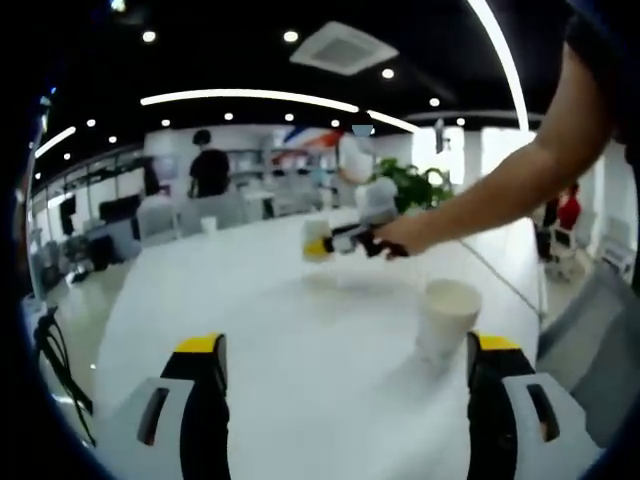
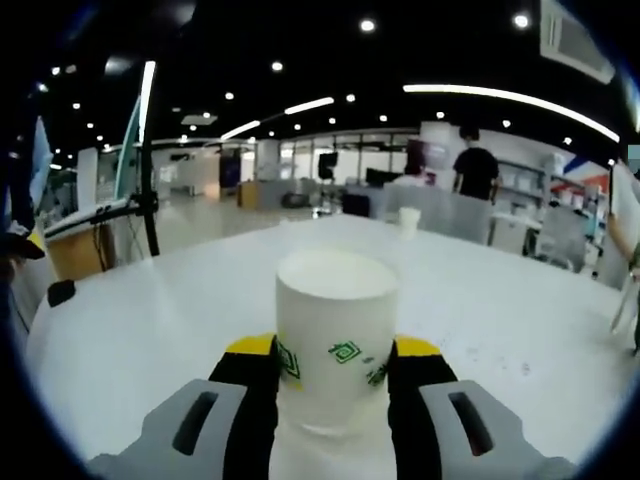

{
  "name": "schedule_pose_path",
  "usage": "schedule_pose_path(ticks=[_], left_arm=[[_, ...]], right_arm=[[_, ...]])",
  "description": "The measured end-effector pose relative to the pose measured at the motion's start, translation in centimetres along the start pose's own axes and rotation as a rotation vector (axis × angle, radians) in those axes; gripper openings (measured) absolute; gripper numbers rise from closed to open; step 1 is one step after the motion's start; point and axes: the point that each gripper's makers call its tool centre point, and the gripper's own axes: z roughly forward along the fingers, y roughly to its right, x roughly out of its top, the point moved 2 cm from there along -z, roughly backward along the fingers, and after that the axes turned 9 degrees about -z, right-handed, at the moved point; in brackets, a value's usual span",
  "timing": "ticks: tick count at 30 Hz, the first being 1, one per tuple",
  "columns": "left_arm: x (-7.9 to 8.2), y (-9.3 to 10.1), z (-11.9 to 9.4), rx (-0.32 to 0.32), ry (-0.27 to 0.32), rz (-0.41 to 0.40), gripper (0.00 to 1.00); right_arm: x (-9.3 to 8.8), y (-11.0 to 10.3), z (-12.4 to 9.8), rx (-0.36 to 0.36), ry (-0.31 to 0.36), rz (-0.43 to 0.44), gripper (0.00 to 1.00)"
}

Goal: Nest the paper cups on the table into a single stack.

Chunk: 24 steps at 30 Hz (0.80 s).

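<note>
In the right gripper view, the right gripper (image 2: 335, 375) sits at six o'clock, its yellow-tipped black jaws closed against both sides of an upright white paper cup with green printed marks (image 2: 335, 335). The white table (image 2: 150, 330) spreads beyond it, with another small white cup (image 2: 408, 221) far off at one o'clock.

In the left gripper view, the left gripper (image 1: 345, 385) has its jaws spread wide, gripping nothing. A plain white paper cup (image 1: 447, 318) stands on the table just inside the right-hand jaw, at four o'clock. A person's hand (image 1: 410, 235) carries the right gripper near the centre, above the table.
</note>
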Motion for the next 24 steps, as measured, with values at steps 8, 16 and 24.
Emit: schedule_pose_path(ticks=[8,16,24], left_arm=[[0.6,0.2,-0.1,-0.013,0.003,0.004,0.98],[0.9,0.7,-0.4,-0.033,-0.007,0.021,0.98],[1.5,1.4,-0.8,-0.041,-0.001,0.026,0.98]], right_arm=[[1.6,0.6,-0.7,-0.006,0.001,-0.007,0.4],[2.2,0.6,-1.5,-0.005,-0.006,-0.005,0.4],[3.1,0.2,-2.5,0.003,-0.017,-0.022,0.4]])
